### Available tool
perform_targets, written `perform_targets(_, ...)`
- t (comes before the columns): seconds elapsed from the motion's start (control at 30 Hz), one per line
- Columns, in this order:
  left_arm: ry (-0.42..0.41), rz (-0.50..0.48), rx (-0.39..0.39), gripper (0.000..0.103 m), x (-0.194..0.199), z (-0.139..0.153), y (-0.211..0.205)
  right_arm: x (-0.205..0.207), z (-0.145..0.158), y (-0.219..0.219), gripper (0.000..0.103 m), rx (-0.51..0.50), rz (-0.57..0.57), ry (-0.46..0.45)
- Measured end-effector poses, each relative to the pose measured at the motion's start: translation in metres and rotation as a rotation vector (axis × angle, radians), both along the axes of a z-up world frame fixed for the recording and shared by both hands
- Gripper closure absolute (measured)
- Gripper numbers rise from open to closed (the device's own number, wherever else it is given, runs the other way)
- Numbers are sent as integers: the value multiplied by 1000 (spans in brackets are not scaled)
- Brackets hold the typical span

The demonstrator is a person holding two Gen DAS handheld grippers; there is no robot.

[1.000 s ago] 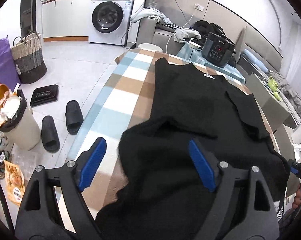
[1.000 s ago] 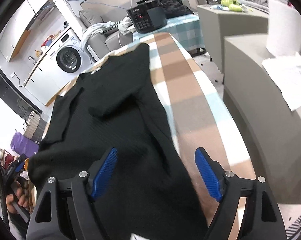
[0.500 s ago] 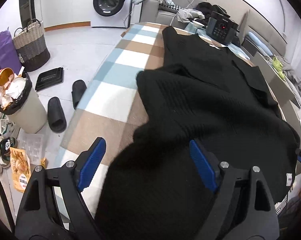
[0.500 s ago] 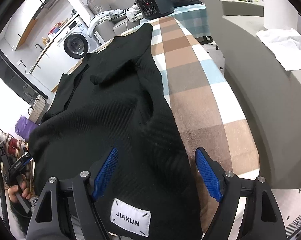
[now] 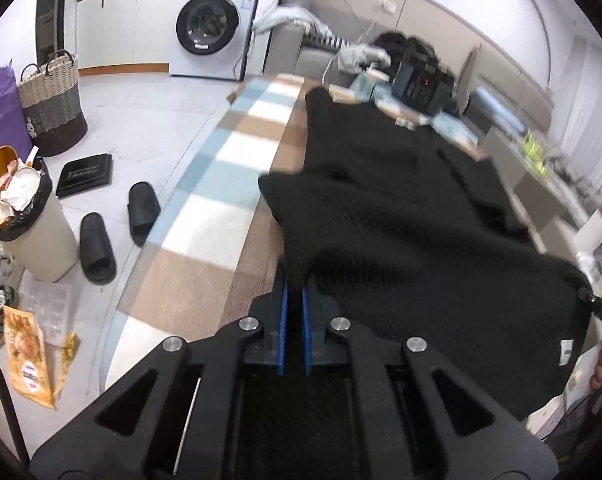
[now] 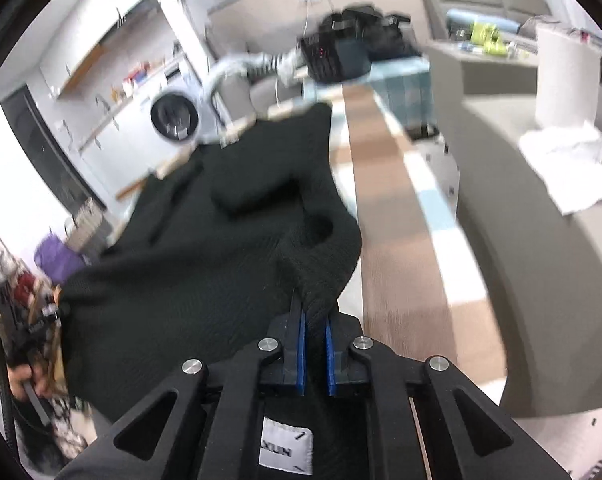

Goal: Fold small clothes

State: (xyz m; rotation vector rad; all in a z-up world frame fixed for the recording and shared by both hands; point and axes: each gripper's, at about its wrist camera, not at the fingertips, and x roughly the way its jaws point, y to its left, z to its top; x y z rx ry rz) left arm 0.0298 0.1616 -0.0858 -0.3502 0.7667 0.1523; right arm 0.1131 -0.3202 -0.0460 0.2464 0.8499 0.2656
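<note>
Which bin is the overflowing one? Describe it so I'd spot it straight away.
Start at the washing machine and come down the pale floor along the checked table's left side, past the two black slippers. The bin stands beside them: a beige tub with a black liner, heaped with crumpled paper and an orange cup, unlike the woven basket farther back.

Both views are evenly and brightly lit, with soft shadows; fisheye curvature bends the walls and leaves black corners; the right wrist view is smeared by motion blur, worst at the washing machine (image 6: pixel 176 116) and the far clutter; the left view blurs on its right side; the black garment (image 5: pixel 401 216) shows little texture except its knit near the lens.
</note>
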Motion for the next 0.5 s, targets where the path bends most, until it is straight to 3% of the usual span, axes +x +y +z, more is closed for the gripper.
perform_targets(0.2, -83, 27, -7, 100, 21, 29, 10, 26, 26, 3, 96, 65, -77, -84)
perform_targets(0.3, -89, 45, -24, 100, 44, 31, 19, 48, 17, 4, 96, 82, -138, -62)
perform_targets(0.5, -52, 58, -32, 100, 96, 18, 28, 89, 0, 8, 95, 83, -155, -25)
